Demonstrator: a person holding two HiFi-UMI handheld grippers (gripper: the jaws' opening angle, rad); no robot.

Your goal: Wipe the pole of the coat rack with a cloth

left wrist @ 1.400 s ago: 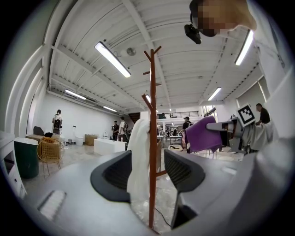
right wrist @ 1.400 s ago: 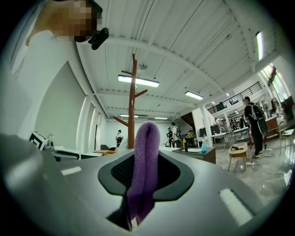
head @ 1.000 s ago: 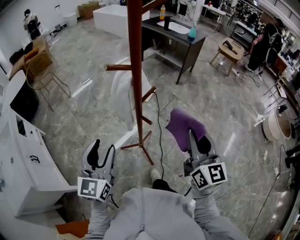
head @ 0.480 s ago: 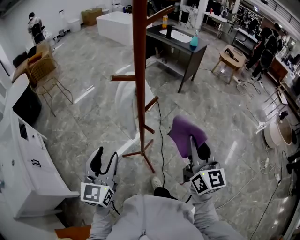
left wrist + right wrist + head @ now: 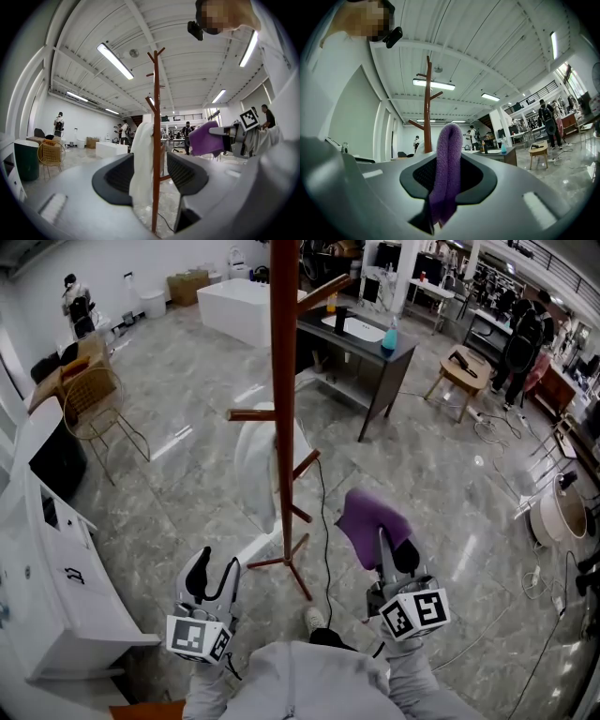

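The brown wooden coat rack (image 5: 284, 399) stands on the marble floor in front of me, its pole (image 5: 156, 154) seen between the left jaws and at the left of the right gripper view as the pole (image 5: 427, 103). A white garment (image 5: 258, 465) hangs on its far side. My right gripper (image 5: 392, 554) is shut on a purple cloth (image 5: 372, 521), which stands folded between the jaws as the cloth (image 5: 447, 168). It is right of the pole, apart from it. My left gripper (image 5: 209, 576) is open and holds nothing, low and left of the rack's feet.
A white cabinet (image 5: 56, 559) runs along my left. A dark desk (image 5: 361, 338) with bottles stands behind the rack, a wire chair (image 5: 94, 395) at the far left, a wooden stool (image 5: 461, 367) and people at the far right. A black cable (image 5: 323, 521) trails across the floor by the rack.
Both grippers have dropped slightly in the head view while the view tilted up and the rack shifted a little right. The cloth stays gripped; the left jaws stay open.
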